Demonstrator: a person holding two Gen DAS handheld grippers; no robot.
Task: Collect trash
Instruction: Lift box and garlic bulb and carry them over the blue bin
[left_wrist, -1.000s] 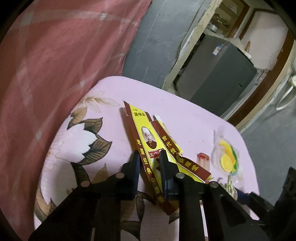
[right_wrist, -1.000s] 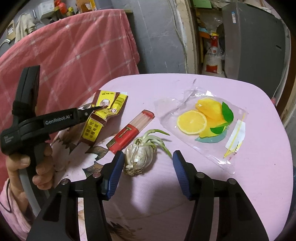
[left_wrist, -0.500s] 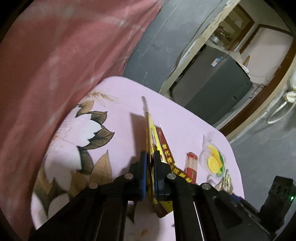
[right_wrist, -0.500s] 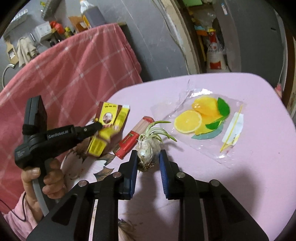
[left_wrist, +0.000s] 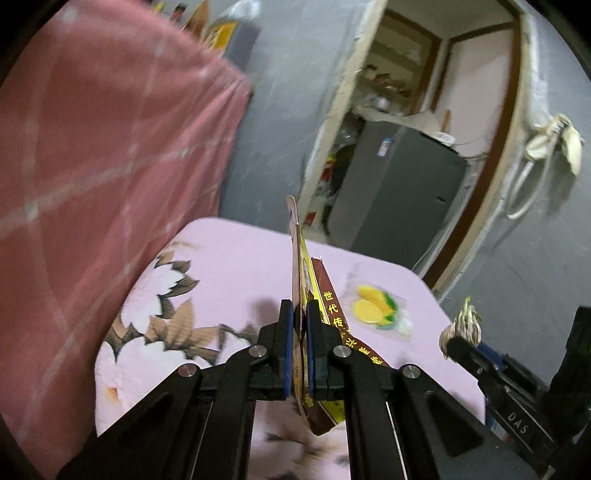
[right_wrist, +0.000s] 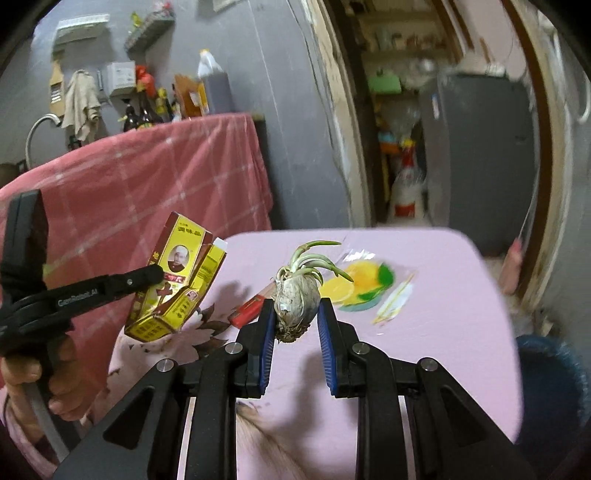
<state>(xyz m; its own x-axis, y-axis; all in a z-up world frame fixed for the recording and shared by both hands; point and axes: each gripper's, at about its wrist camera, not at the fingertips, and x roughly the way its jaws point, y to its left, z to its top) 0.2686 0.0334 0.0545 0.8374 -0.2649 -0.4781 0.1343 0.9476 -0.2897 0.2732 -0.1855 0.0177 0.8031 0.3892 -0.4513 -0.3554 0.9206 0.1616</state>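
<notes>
Two pieces now off the table (right_wrist: 424, 332): left gripper (left_wrist: 299, 317) clamped on the flattened box (left_wrist: 317, 295), right gripper (right_wrist: 295, 317) clamped on the sprouted garlic (right_wrist: 297, 299). Both lifted a moment ago. Plastic bag (right_wrist: 365, 284) and red packet (right_wrist: 249, 310) remain.

The right gripper (right_wrist: 295, 321) clamps a sprouted garlic bulb (right_wrist: 297, 301) between its blue pads, held clear above the pink table (right_wrist: 424, 350); green shoots curl from the bulb's top toward the right. At left, a hand (right_wrist: 33, 373) holds the left gripper (right_wrist: 157, 275), whose tip pinches a flattened yellow-and-brown box (right_wrist: 177, 280), lifted off the table. On the table behind the bulb lies a red lighter (right_wrist: 248, 310), partly hidden, and to the right a clear bag (right_wrist: 364, 284) printed with lemon slices. A pink checked cloth (right_wrist: 166, 177) covers a counter at far left, with bottles (right_wrist: 147, 110) on top. A blue bin (right_wrist: 550, 384) stands near right of the table.
</notes>
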